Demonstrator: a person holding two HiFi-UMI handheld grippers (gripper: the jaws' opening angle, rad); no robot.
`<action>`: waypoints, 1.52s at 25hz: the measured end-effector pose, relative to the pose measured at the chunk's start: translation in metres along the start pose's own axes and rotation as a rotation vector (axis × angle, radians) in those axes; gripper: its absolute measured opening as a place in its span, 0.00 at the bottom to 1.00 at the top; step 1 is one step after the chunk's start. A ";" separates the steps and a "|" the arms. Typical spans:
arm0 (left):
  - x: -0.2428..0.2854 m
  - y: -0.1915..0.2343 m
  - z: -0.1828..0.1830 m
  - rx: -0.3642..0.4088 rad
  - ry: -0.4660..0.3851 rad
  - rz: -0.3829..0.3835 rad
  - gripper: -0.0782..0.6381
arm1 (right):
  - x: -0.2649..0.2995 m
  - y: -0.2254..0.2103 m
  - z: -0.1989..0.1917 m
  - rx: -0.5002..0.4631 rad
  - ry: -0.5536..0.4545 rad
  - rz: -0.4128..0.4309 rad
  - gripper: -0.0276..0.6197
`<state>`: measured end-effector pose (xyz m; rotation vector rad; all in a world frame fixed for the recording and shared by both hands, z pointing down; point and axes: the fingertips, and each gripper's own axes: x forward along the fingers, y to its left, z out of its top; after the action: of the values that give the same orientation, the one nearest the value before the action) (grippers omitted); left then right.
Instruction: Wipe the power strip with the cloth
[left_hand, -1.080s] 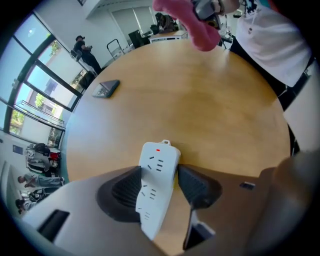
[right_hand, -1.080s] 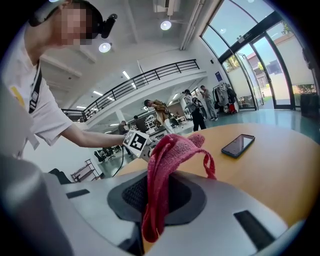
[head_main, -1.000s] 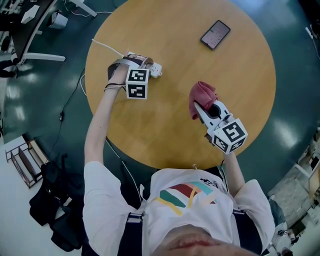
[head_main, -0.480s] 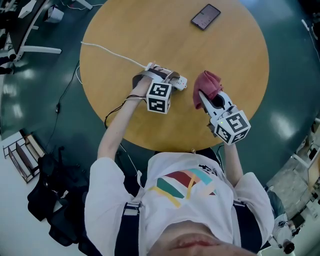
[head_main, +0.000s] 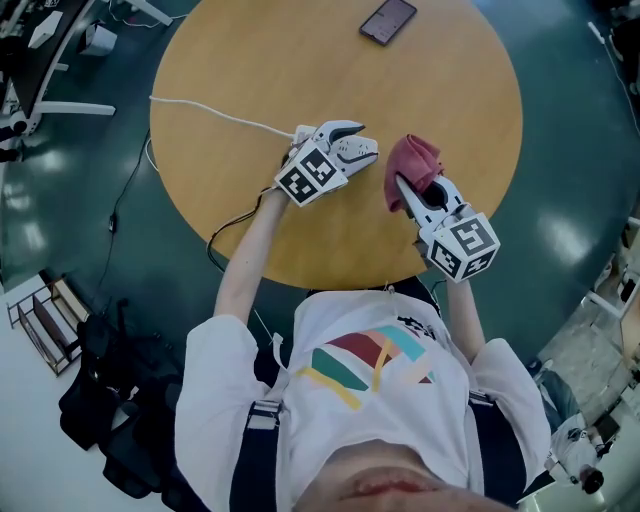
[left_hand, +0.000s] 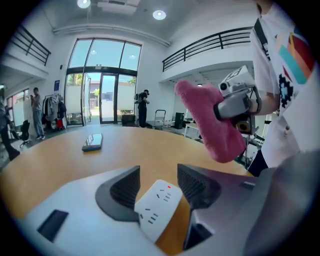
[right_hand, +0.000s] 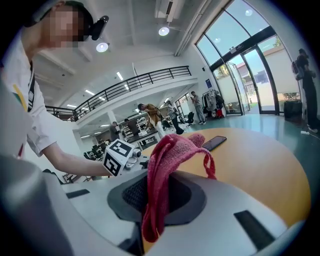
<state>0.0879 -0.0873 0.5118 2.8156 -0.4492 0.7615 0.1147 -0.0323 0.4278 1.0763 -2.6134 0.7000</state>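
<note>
Grippers over the round wooden table (head_main: 250, 60), each with its load.
Left gripper (head_main: 365, 140) clamps the white power strip (left_hand: 157, 207) between its jaws over the table's near half, the cable (head_main: 210, 112) trailing off the table's left edge. Right gripper (head_main: 412, 190) pinches the pink cloth (head_main: 412, 160) over the table's near half too. A phone (head_main: 388, 19) lies at the table's far edge.
</note>
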 end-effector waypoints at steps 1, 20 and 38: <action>-0.008 0.002 0.001 0.023 0.005 0.025 0.48 | 0.000 0.001 0.000 0.002 0.001 -0.003 0.10; -0.117 0.101 -0.119 0.365 0.513 0.354 0.17 | 0.203 0.034 -0.016 0.373 0.307 0.123 0.10; -0.108 0.099 -0.133 0.312 0.538 0.366 0.17 | 0.186 0.007 -0.059 0.210 0.469 -0.041 0.10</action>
<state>-0.0954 -0.1195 0.5793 2.6447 -0.8106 1.7358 -0.0190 -0.1095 0.5472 0.8818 -2.1487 1.0876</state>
